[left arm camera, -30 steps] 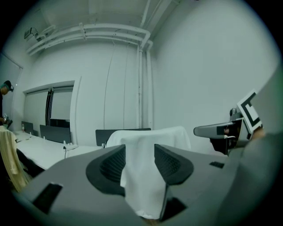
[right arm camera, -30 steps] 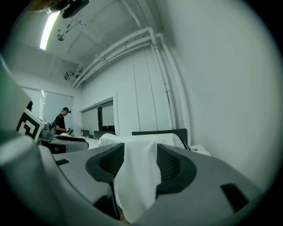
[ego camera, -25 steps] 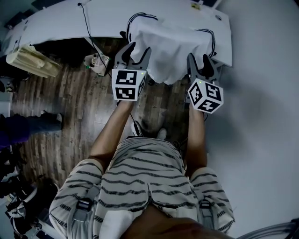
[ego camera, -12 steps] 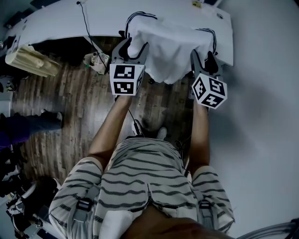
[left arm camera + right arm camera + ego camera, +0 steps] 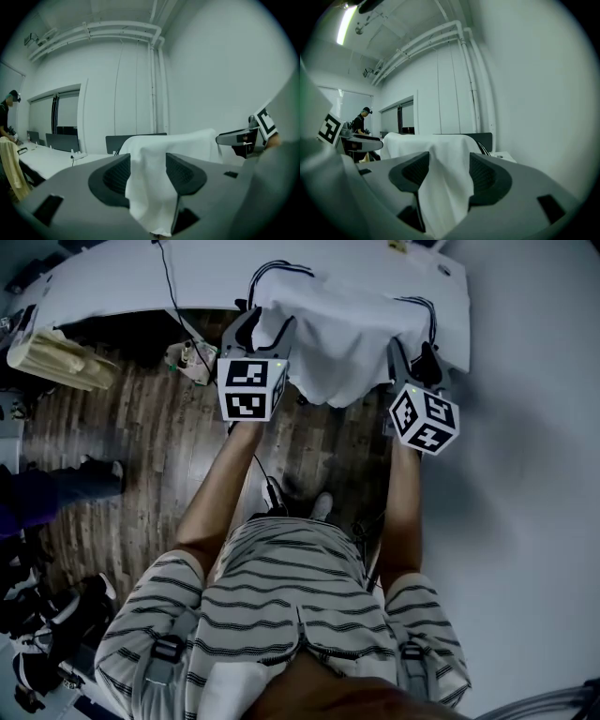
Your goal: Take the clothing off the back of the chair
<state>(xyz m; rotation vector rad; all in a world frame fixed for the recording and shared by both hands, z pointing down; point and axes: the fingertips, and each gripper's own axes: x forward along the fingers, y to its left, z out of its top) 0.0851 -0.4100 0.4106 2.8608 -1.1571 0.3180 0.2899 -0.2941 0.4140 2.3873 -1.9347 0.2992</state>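
A white garment (image 5: 347, 329) hangs over the back of a dark chair (image 5: 112, 141) that stands against a white desk (image 5: 112, 282). My left gripper (image 5: 265, 329) is at the garment's left side, and a hanging fold (image 5: 147, 187) lies between its wide-apart jaws. My right gripper (image 5: 412, 357) is at the garment's right side, with another fold (image 5: 443, 187) between its jaws. Both sets of jaws have been opening over the last second. Neither pair of pads visibly presses the cloth. The chair's seat is hidden under the garment.
A black cable (image 5: 173, 296) runs off the desk. A beige cloth (image 5: 47, 357) hangs at the far left, and small items (image 5: 187, 357) sit on the wooden floor beneath the desk. A person (image 5: 360, 123) stands in the distance. A white wall (image 5: 525, 474) is close on the right.
Both grippers have moved forward onto the garment's two sides, so the cloth now sits deeper between the jaws. Both sets of jaws have widened slightly.
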